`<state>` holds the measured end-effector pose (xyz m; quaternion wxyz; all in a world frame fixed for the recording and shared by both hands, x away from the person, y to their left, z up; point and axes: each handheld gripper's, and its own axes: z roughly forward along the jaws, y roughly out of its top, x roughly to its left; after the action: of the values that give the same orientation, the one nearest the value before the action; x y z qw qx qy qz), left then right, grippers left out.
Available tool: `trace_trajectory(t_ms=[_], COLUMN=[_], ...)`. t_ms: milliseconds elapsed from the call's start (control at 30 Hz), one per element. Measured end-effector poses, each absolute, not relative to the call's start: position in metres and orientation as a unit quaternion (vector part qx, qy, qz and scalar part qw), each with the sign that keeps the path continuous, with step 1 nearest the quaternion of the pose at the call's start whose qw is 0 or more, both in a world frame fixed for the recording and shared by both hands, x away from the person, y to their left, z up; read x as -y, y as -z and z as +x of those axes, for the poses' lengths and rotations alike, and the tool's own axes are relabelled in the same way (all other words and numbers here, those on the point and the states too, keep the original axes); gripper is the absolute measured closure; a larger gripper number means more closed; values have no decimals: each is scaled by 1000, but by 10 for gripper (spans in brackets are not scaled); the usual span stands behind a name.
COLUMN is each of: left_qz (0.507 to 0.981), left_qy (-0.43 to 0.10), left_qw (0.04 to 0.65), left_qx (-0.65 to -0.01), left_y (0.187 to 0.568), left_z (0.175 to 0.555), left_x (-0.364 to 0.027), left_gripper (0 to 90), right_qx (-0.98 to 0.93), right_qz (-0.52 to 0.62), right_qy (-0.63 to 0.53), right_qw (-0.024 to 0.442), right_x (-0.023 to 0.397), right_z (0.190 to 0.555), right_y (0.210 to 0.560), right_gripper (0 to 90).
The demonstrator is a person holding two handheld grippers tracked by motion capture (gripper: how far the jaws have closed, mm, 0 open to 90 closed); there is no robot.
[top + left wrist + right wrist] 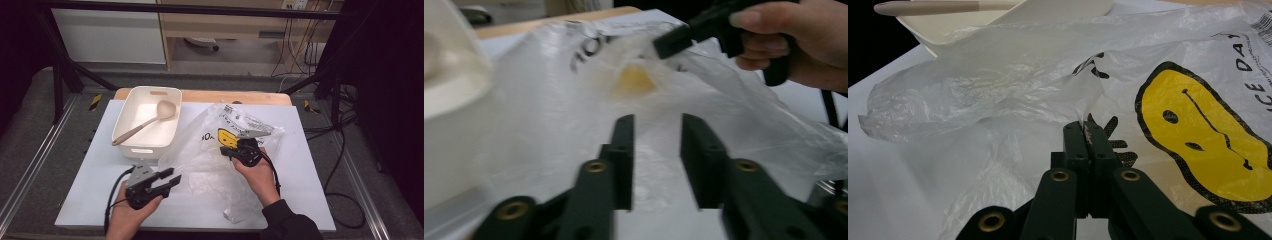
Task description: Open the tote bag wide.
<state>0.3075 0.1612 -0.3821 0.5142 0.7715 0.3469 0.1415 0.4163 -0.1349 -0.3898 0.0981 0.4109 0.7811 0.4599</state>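
Plastic bag point(220, 150): on tabletop, just right of white tub point(146, 122); right gripper point(239, 148) fingers clenched on its film; left gripper point(172, 181) fingers released, at bag's left edge. Step judged: opening bag; next, left must catch the opposite layer.

A white tabletop point(100, 190) sits over a wooden board whose edge shows along the far side. Directly on it lie two things — a cream plastic tub point(148, 121) at the far left corner, and a clear plastic bag point(215, 165) printed with a yellow smiley, crumpled across the middle, its left edge touching the tub — its lower end near the near edge.
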Motion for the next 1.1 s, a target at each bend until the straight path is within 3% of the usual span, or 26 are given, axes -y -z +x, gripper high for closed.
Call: trace_trajectory(t_ms=[233,533,1100], left_qz=[818,864,867], left_qy=[-115,-162,-133], left_qw=[455,378,397], left_qx=[-332,-290,-268], left_y=[426,456,459], left_z=[345,359,383], left_x=[-104,-78,-90], left_gripper=[899,900,900], right_qx=[-782,-771,-763], right_qz=[407,413,416], right_qy=[-462,-473,-475], right_qw=[97,106,139], right_x=[132,139,141], right_z=[413,413,399], right_y=[388,375,341], right_gripper=[900,900,900])
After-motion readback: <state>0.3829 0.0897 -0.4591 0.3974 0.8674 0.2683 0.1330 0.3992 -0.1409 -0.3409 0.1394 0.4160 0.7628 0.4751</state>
